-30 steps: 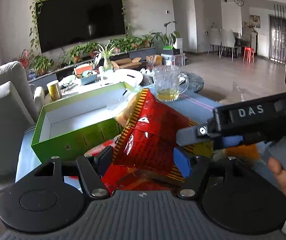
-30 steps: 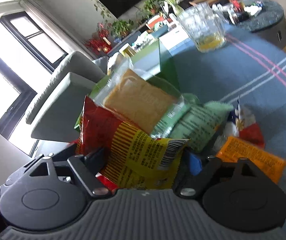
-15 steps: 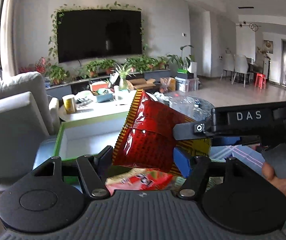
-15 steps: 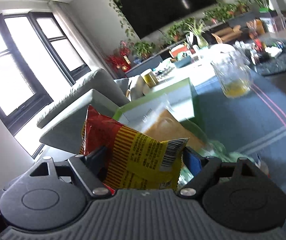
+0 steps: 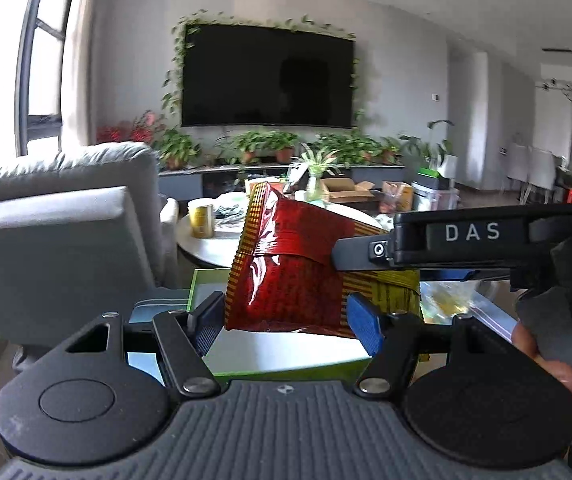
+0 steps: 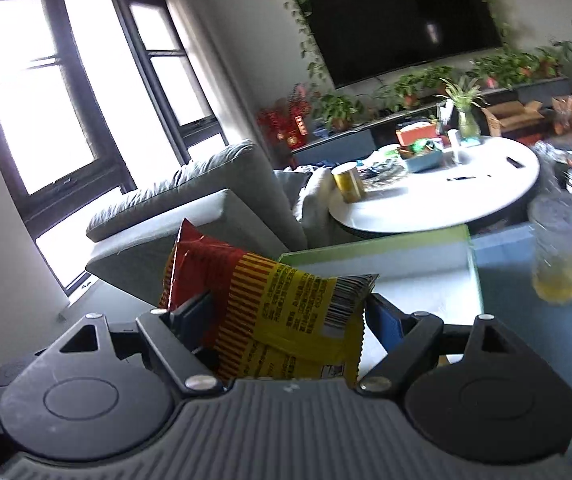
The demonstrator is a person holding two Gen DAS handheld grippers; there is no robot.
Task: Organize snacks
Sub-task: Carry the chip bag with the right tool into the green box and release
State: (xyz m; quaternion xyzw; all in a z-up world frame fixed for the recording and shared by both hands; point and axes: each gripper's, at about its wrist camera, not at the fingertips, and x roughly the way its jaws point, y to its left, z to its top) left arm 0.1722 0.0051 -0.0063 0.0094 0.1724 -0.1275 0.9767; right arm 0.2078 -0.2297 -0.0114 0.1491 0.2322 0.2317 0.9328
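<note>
A red and yellow snack bag is held up in the air by both grippers. My left gripper is shut on its red end. My right gripper is shut on its yellow barcode end; its arm, marked DAS, crosses the left wrist view from the right. The open green box with a white inside lies on the table below and beyond the bag. It also shows in the left wrist view, under the bag.
A glass mug with yellow liquid stands on the blue tablecloth right of the box. A grey sofa is at the left. A round white coffee table with clutter lies beyond.
Both grippers have lifted the bag up off the snack pile and carried it left toward the green box. The other snacks have dropped out of view.
</note>
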